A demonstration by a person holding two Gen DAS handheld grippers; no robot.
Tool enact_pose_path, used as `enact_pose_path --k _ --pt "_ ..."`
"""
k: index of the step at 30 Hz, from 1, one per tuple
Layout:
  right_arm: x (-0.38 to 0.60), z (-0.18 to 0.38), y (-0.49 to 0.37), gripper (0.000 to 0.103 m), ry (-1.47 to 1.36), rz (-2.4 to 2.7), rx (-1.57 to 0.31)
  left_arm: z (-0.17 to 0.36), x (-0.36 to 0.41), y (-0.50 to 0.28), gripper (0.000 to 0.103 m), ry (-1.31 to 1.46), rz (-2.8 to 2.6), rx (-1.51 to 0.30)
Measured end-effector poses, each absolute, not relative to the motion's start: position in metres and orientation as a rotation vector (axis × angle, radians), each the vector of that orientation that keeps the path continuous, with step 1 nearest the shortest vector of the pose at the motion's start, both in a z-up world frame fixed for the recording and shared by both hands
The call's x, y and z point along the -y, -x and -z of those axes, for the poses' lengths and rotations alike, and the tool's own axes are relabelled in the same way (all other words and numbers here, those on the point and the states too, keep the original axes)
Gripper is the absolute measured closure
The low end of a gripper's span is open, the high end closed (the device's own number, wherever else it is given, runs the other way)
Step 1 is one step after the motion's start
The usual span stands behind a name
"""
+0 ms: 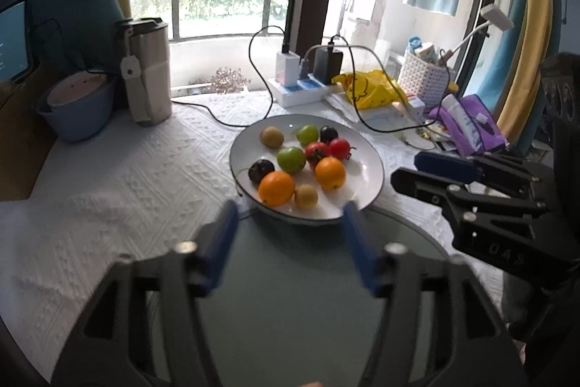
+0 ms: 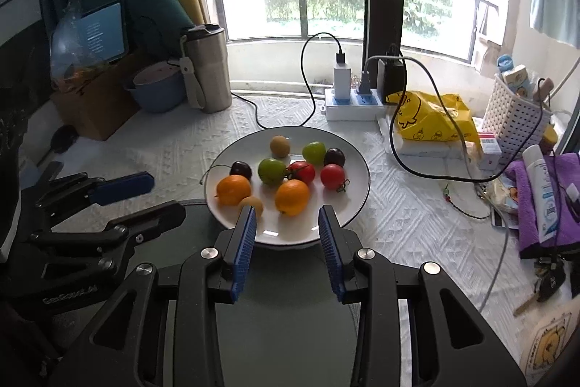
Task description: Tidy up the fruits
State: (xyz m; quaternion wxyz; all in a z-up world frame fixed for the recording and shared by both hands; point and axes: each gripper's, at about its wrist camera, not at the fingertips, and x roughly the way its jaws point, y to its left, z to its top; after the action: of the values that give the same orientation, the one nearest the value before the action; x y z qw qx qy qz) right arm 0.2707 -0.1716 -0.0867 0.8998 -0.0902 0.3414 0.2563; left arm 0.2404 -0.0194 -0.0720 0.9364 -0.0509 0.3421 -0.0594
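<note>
At the far left of the left wrist view a glowing screen was cut off by the frame edge, its text too small to read. To its right a blue bowl sat on the white textured tabletop, its contents hard to make out, beside a tall steel tumbler with a dark lid. At lower centre the left claw was blurred by closeness; its blue-padded fingers stood wide apart and held nothing, above a dark grey-green round plate whose near edge they hid. Touching that plate's far edge, in mid-frame, lay the white round plate with a dark rim carrying the fruits: two oranges, two green fruits, two red tomatoes, two dark plums and two brownish round fruits. The fruits were nearly round, so no long axis could be told; the tomatoes' stems pointed variously. Behind it a white power strip with chargers and a yellow plastic bag partly overlapped. At right the right claw entered sideways, pointing left, one finger above the other; from the right wrist view its fingers stood parted and empty over the white plate's near rim, one hiding part of a brownish fruit.
</note>
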Motion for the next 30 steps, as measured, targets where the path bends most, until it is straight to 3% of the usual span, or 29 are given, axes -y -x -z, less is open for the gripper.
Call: enact_pose_path --k 30 --pt "0.173 0.041 -0.148 0.065 0.185 -0.51 -0.554 0.021 0.014 -0.115 0.029 0.008 0.092 -0.504"
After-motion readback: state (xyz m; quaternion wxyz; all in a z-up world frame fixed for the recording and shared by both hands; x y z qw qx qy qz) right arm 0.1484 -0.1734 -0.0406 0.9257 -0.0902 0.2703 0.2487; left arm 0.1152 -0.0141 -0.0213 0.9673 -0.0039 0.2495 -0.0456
